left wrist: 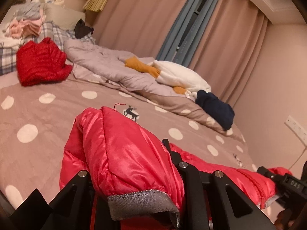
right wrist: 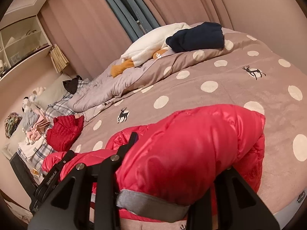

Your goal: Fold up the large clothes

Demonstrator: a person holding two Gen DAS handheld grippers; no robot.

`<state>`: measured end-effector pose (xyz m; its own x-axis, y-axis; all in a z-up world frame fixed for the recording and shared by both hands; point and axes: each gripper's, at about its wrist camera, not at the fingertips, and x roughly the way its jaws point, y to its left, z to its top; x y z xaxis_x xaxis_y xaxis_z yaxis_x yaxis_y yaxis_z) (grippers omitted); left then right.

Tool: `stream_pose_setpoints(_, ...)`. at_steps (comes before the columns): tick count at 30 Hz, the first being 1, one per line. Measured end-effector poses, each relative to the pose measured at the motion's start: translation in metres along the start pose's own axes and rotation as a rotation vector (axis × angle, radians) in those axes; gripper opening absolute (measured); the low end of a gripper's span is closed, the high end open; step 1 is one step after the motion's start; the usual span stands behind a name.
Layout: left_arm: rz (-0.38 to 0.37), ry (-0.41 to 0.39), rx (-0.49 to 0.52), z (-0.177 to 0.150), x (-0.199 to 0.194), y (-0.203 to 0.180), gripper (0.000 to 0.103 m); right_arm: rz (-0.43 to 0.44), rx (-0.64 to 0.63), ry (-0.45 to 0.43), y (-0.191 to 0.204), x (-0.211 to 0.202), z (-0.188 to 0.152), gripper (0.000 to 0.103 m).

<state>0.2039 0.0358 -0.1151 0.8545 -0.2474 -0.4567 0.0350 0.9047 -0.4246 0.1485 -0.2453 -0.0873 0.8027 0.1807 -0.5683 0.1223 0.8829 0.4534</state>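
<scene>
**Red down jacket held up over polka-dot bed by two handheld grippers**

A glossy red down jacket [left wrist: 122, 153] bulges between the black fingers of the left gripper [left wrist: 134, 174], whose jaws are nearly closed and pinch the padded fabric near its grey-trimmed hem [left wrist: 142, 201]. In the same view the jacket stretches away to the right, its zipper edge running to the right gripper [left wrist: 276, 180] at the frame's margin. From the right wrist camera, the right gripper [right wrist: 165, 172] likewise has the jacket [right wrist: 191, 143] bunched between its fingers, the jaws narrowly apart with puffed fabric filling the gap; whether the pads are pressing firmly cannot be told, as the cloth hides them. The left gripper [right wrist: 57, 170] appears there at lower left, with red fabric at its tip.

The jacket hangs just above a taupe bedspread [left wrist: 57, 115] patterned with cream dots and small deer. Farther up the bed lie a second, darker red quilted jacket [left wrist: 42, 61], a rumpled grey duvet [left wrist: 107, 65], a white fleece garment [left wrist: 180, 76] with mustard-coloured parts, and a navy garment [left wrist: 216, 109]. A stack of pale folded clothes [left wrist: 26, 25] sits near the plaid pillows [left wrist: 55, 32]. Pink curtains [left wrist: 145, 15] cover the wall behind.
</scene>
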Motion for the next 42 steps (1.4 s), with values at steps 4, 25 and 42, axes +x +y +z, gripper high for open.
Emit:
stream_pose_setpoints(4,0.003,0.022,-0.022,0.000,0.003,0.002,0.028,-0.031,0.003,0.005,0.001,0.003,-0.002,0.040)
stream_pose_setpoints(25,0.027,-0.119,-0.053,0.007,-0.026,0.004,0.095,-0.045,-0.007,-0.085,0.010,-0.018,-0.006,0.093)
stream_pose_setpoints(42,0.003,-0.238,-0.098,0.017,-0.044,0.019,0.101,-0.059,-0.042,-0.300,0.015,-0.050,-0.004,0.103)
